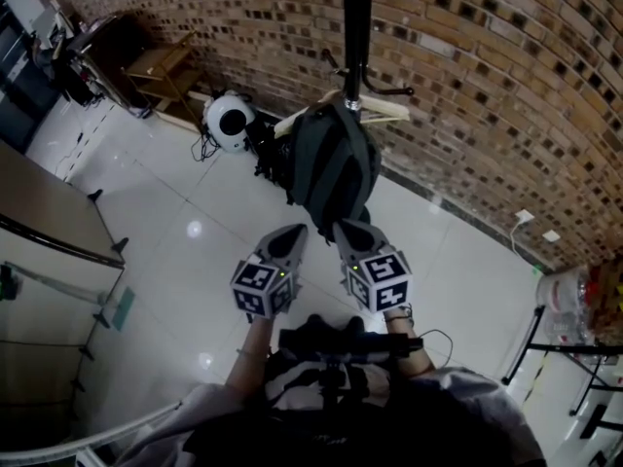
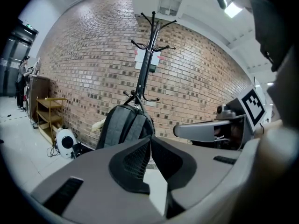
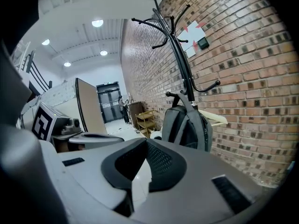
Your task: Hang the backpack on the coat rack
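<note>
A dark grey backpack [image 1: 331,168] hangs by its top loop from a low hook of the black coat rack [image 1: 356,27], against the brick wall. The same backpack [image 2: 124,125] and coat rack [image 2: 147,55] show ahead in the left gripper view, and the backpack [image 3: 187,127] on the coat rack [image 3: 180,50] shows in the right gripper view. My left gripper [image 1: 292,236] is shut and empty, a little short of the pack. My right gripper [image 1: 352,230] is shut and empty beside it, also apart from the pack.
A white round device [image 1: 230,122] with cables lies on the floor left of the rack's foot. A wooden shelf unit [image 1: 161,71] stands at the wall further left. A desk edge [image 1: 49,217] is at the left, and a person stands far off by the shelves.
</note>
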{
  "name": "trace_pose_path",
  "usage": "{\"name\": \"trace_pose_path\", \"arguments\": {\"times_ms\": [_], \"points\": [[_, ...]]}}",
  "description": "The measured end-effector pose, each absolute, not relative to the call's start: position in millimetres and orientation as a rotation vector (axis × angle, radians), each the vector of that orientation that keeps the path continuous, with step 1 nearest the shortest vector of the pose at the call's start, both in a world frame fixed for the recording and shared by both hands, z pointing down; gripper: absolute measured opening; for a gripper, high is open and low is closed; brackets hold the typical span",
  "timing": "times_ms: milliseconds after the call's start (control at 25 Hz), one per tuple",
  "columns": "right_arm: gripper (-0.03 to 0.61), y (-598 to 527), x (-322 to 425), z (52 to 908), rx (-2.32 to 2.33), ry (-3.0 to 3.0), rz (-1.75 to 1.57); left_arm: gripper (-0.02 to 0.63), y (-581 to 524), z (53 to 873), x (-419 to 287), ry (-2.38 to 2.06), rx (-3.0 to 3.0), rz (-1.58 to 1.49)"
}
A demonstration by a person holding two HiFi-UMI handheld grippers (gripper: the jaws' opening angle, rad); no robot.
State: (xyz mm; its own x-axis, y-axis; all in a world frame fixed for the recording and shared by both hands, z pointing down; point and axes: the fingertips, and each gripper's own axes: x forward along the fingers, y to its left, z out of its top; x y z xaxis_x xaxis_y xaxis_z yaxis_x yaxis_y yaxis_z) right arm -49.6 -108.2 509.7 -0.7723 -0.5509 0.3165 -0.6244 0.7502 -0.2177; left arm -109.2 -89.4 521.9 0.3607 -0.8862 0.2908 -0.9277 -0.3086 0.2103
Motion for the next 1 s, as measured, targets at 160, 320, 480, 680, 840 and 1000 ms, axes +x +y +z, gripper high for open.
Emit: {"name": "trace_pose_path", "arguments": {"times_ms": [160,320,480,680,840,1000], "points": [[0.011,-107.2,-53.7,512.0,0.957,-2.709,0.466,0.003,-87.2,525.6,-115.8,-1.574,2.299,0.182],[0.011,-107.0,-58.0,511.0,0.985,-2.690,0.457,0.005,-84.1,529.2,-127.1,-1.566,2.293,0.192],[0.011,-102.2,-61.3,512.7,0.992,-2.674,0.449,0.004,-79.7,535.9,-138.9,-1.569,2.280,0.190],[0.011,-96.7,-61.1,514.4,1.006,-2.664,0.453,0.003,-75.9,530.0,-137.5,-1.558,2.289,0.164],[0.011,-92.9,-62.8,515.4,1.003,-2.663,0.444,0.005,-73.1,532.0,-139.4,-1.561,2.294,0.171],[0.011,-91.0,-61.4,515.5,1.005,-2.657,0.439,0.004,-71.2,534.4,-140.8,-1.558,2.285,0.164]]}}
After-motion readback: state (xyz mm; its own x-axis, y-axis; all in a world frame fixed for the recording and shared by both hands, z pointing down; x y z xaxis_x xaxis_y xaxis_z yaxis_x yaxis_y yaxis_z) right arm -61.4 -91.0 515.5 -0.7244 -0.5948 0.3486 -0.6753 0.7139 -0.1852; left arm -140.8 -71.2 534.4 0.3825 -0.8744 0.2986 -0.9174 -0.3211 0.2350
